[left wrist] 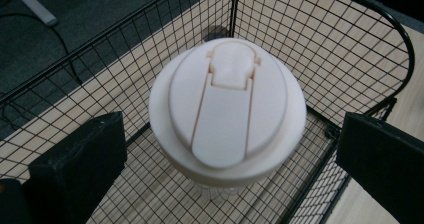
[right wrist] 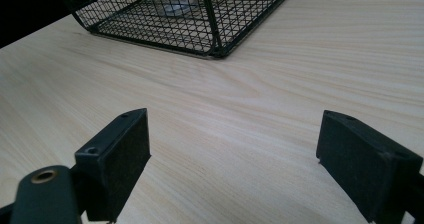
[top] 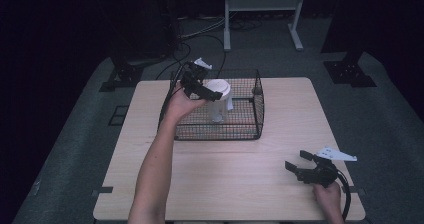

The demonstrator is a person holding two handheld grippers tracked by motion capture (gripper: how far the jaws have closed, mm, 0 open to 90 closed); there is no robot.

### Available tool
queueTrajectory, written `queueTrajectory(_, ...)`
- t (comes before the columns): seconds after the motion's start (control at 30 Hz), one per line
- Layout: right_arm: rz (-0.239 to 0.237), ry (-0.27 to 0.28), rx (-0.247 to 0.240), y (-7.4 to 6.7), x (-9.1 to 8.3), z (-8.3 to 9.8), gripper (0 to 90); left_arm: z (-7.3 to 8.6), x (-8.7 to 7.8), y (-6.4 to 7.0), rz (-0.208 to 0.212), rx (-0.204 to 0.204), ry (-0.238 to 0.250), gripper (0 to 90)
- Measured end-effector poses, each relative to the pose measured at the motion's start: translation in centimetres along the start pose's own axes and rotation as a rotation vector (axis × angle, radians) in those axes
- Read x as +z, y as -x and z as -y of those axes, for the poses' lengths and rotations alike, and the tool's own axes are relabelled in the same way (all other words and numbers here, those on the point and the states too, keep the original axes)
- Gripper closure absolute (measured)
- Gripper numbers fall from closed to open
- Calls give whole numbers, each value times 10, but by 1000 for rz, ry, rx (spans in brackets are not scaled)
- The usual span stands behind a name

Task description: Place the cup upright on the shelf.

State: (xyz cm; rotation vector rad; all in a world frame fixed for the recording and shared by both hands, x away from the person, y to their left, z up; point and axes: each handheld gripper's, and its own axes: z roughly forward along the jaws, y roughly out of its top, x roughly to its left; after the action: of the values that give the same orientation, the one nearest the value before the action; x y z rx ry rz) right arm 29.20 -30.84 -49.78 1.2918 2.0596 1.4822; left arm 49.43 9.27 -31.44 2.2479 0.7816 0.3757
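Our left gripper [left wrist: 225, 154] hangs over the wire basket [top: 257, 106], jaws spread wide on either side of the white flip-top cup [left wrist: 227, 114] (no pad touching it), which stands upright inside the basket. Our right gripper [right wrist: 232, 159], also released, rests low over the bare wooden table [right wrist: 260, 99], well apart from the basket.

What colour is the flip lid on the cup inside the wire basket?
Creamy white, lid and flip tab alike; the left gripper view shows it best.

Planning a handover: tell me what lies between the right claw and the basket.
Bare wooden table, in the right gripper view, runs from the open right claw to the wire basket.
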Motion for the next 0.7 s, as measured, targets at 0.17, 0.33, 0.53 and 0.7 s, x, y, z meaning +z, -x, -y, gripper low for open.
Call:
queueTrajectory(0.17,4,-1,1,0,0,0,129,5,-10,2,-10,3,0,0)
queueTrajectory(0.33,7,-4,0,0,0,0,129,12,-20,1,-9,5,8,0)
queueTrajectory(0.53,14,-4,-8,0,1,0,129,23,-28,-1,-21,6,11,0)
queueTrajectory(0.7,17,-9,-15,-1,1,0,129,35,-31,-5,-24,-14,17,0)
